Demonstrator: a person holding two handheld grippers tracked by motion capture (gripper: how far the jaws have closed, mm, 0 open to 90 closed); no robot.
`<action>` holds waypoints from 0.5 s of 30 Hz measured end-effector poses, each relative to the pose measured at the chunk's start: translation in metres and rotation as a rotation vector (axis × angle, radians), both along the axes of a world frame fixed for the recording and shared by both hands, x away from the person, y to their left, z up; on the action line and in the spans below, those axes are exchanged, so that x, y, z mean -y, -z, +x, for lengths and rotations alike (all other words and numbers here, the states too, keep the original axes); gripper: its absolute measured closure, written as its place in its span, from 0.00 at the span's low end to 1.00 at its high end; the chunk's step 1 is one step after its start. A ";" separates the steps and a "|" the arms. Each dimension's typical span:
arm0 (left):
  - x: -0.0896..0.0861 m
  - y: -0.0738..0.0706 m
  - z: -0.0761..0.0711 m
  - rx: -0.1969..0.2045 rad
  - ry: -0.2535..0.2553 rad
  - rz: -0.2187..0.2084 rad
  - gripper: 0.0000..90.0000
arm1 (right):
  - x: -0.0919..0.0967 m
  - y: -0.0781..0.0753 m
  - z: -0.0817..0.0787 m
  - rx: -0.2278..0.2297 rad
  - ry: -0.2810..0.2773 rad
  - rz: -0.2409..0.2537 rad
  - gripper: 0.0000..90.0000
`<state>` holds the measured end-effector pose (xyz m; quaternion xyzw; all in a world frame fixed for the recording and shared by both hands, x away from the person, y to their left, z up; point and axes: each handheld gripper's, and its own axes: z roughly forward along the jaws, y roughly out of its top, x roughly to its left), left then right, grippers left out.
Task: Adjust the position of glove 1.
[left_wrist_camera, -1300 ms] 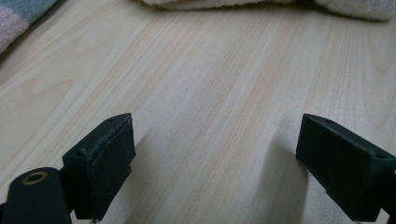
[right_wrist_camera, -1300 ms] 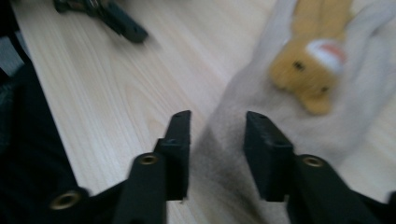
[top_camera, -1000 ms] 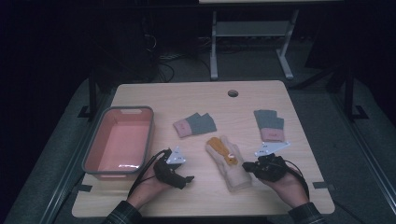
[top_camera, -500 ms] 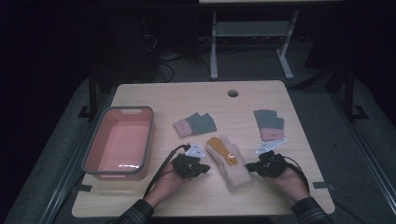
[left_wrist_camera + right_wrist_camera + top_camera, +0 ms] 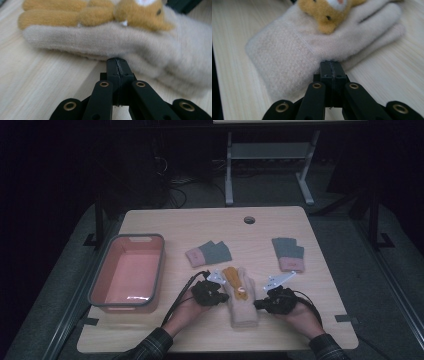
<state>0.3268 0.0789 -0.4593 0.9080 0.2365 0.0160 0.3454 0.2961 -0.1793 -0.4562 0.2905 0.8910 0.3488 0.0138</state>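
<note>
1. A pale wooden rectangular table with a round cable hole near its far edge carries everything.
2. A salmon-pink plastic bin with a grey rim sits at the table's left side, well apart from the gloves.
3. A fluffy beige mitten-style glove with an orange plush bear sewn on its back lies flat near the table's front edge, between the two grippers, cuff toward the person and fingers pointing away.
4. A grey knitted glove with a pink cuff lies beyond the beige glove, toward the table's middle; a second grey glove with a pink cuff lies to the right, well apart from the first.
5. The left gripper, black and held in the person's left hand, has just been closing; its jaws now meet with nothing seen between them, and their tip sits at the beige glove's lower edge, touching or just beside it.
6. The right gripper, black, in the right hand, has its jaws pressed together too, their tip at the glove's edge near the cuff seam; whether fabric is pinched cannot be told.
</note>
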 end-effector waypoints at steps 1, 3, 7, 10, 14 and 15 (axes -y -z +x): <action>-0.002 -0.001 0.000 0.002 0.004 0.003 0.99 | -0.003 0.000 -0.001 -0.002 -0.007 0.005 1.00; -0.004 -0.001 0.001 0.003 -0.008 -0.009 0.99 | -0.008 0.000 -0.002 0.007 -0.021 0.006 1.00; -0.008 -0.001 0.003 0.001 -0.004 0.001 0.99 | -0.016 0.001 -0.003 0.009 -0.043 0.014 1.00; -0.013 -0.001 0.005 -0.004 -0.010 0.003 0.99 | -0.025 0.001 -0.004 0.009 -0.064 0.024 1.00; -0.018 -0.003 0.007 -0.002 -0.008 0.013 0.99 | -0.035 0.002 -0.005 0.012 -0.088 0.032 1.00; -0.018 -0.003 0.007 -0.006 -0.028 -0.009 0.99 | -0.035 0.002 -0.005 0.012 -0.088 0.032 1.00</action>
